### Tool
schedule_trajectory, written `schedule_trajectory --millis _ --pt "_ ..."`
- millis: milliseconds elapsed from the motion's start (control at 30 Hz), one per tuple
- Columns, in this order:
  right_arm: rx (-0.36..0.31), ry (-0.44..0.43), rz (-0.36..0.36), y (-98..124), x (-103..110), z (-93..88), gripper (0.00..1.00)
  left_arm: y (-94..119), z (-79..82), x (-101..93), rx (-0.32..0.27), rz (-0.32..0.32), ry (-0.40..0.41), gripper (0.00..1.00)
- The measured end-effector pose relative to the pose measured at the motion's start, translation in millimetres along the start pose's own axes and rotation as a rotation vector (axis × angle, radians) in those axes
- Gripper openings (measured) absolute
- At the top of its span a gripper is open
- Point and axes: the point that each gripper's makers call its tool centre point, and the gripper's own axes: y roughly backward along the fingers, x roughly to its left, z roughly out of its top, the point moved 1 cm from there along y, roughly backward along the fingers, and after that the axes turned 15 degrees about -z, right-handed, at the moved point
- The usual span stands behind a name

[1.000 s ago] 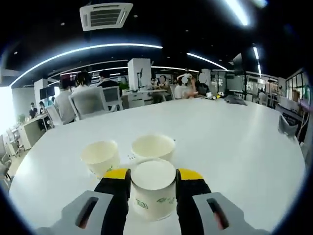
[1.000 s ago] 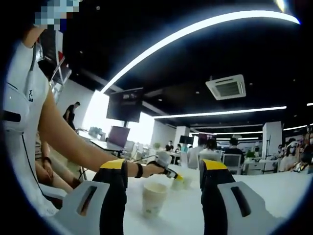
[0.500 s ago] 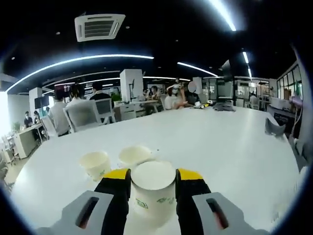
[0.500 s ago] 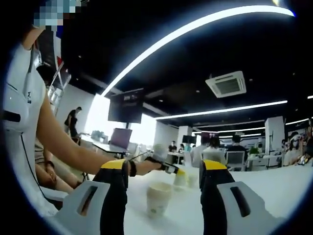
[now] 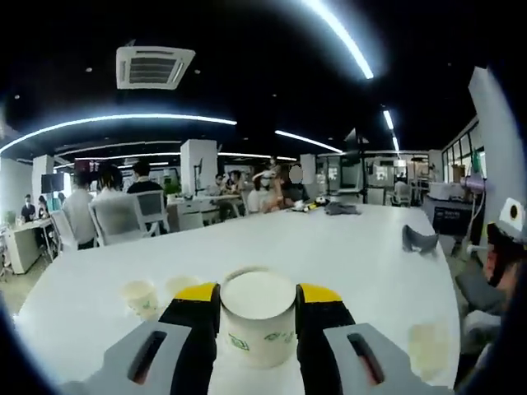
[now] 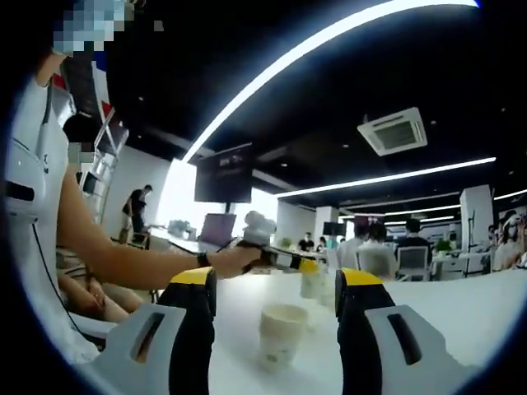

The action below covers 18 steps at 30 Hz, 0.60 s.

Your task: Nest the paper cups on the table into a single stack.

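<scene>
My left gripper pinches a cup at mid-wall, light and crushable I judge, so gently; right gripper gapes empty.

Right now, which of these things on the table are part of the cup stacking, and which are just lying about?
Part of the job:
- paper cup clamped in the left gripper
- two cups beyond it
- lone cup ahead of the open right gripper

Lying about:
- dark bag on the white table
- office chairs
</scene>
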Motion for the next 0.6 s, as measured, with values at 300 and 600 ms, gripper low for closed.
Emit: schedule_trajectory --millis 300,600 --pt "-0.009 -0.019 0.063 -15 13 -1.8 0.61 37 37.9 -77.5 -0.091 -0.085 -0.053 0.38" --pt "0.003 -0.048 0.091 -16 29 -12.9 0.6 72 59.1 -149.8 -0.17 -0.154 -0.097 0.38"
